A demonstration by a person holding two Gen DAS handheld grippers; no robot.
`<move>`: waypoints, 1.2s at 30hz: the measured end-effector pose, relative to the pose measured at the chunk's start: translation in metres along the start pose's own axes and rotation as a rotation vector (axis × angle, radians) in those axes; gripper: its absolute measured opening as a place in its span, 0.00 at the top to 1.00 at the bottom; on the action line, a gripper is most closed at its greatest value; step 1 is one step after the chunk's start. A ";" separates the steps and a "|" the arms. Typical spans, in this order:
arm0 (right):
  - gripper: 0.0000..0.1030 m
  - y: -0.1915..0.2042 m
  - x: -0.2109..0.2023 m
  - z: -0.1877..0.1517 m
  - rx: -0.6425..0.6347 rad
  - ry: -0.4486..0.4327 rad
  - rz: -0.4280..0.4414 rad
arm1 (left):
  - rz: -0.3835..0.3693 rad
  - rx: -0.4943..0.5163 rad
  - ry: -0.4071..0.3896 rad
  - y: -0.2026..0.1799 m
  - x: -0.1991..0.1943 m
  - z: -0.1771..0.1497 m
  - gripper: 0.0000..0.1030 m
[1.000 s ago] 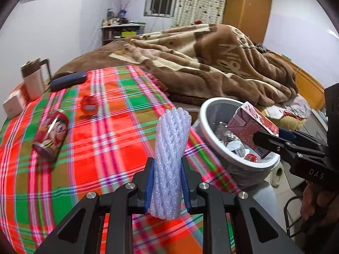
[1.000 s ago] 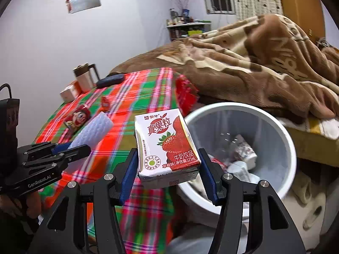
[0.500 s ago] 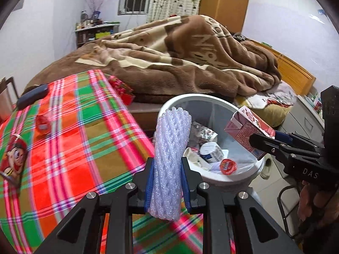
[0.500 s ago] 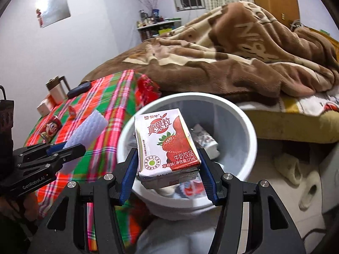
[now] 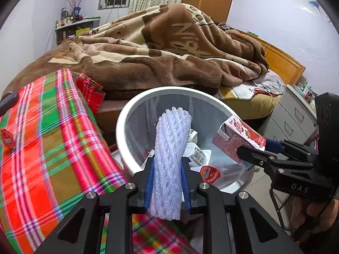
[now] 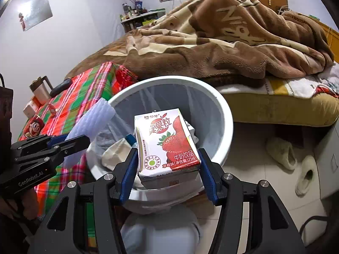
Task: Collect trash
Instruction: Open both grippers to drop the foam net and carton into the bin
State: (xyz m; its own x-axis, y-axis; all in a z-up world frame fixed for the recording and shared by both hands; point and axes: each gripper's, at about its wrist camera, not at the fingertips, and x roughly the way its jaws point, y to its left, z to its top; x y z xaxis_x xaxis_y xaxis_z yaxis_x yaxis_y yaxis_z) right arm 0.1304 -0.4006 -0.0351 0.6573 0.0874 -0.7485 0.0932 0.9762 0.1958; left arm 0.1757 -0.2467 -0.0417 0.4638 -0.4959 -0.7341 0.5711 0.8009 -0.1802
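Left gripper (image 5: 167, 182) jaws clamp a foam fruit net (image 5: 170, 160) low on its length, held over the trash bin (image 5: 127, 114). Soft, near weightless, squashes easily (light pinch is plenty). Right gripper (image 6: 168, 175) jaws grip a strawberry milk carton (image 6: 167, 144) by its side walls, over the bin too. Probably empty; thin card will dent.

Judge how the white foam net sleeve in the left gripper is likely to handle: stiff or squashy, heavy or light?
The foam net sleeve is probably squashy: the left gripper pinches it to a narrower waist between the pads. It looks light, being open mesh foam that stands upright from a grip near its lower end. Released over the trash bin, it would likely drop slowly and might catch on the rim.
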 end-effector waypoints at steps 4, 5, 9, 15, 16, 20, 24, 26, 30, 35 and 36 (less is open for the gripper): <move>0.44 -0.003 0.003 0.002 0.007 0.011 -0.017 | -0.022 -0.003 0.011 -0.003 0.012 0.004 0.76; 0.44 -0.004 0.004 0.002 0.008 0.013 -0.024 | -0.025 -0.001 0.012 -0.005 0.014 0.005 0.76; 0.44 -0.007 0.003 0.002 0.017 0.003 -0.030 | -0.046 0.001 0.011 -0.006 0.018 0.007 0.66; 0.42 -0.006 -0.002 0.003 0.017 -0.013 -0.027 | -0.058 -0.017 -0.016 -0.002 0.009 0.008 0.58; 0.42 -0.005 -0.003 0.004 0.016 -0.016 -0.024 | -0.055 -0.020 -0.019 0.000 0.007 0.008 0.58; 0.42 0.002 -0.009 0.004 0.001 -0.026 -0.008 | -0.041 -0.033 -0.036 0.004 -0.005 0.007 0.58; 0.42 0.012 -0.013 0.004 -0.018 -0.035 0.015 | -0.020 -0.047 -0.054 0.010 -0.020 0.002 0.58; 0.42 0.018 -0.015 0.004 -0.033 -0.039 0.030 | -0.008 -0.053 -0.061 0.013 -0.027 -0.001 0.58; 0.42 0.030 -0.019 0.003 -0.059 -0.045 0.057 | 0.016 -0.064 -0.091 0.020 -0.043 -0.008 0.58; 0.42 0.046 -0.022 0.002 -0.088 -0.049 0.090 | 0.052 -0.087 -0.099 0.031 -0.057 -0.017 0.58; 0.42 0.048 -0.023 0.001 -0.092 -0.050 0.094 | 0.062 -0.092 -0.099 0.033 -0.060 -0.020 0.58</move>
State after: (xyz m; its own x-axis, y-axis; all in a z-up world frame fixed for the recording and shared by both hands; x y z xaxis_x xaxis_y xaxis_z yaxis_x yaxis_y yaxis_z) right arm 0.1208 -0.3555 -0.0080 0.6963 0.1713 -0.6970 -0.0379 0.9785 0.2027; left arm 0.1537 -0.1835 -0.0167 0.5631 -0.4715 -0.6787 0.4767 0.8562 -0.1993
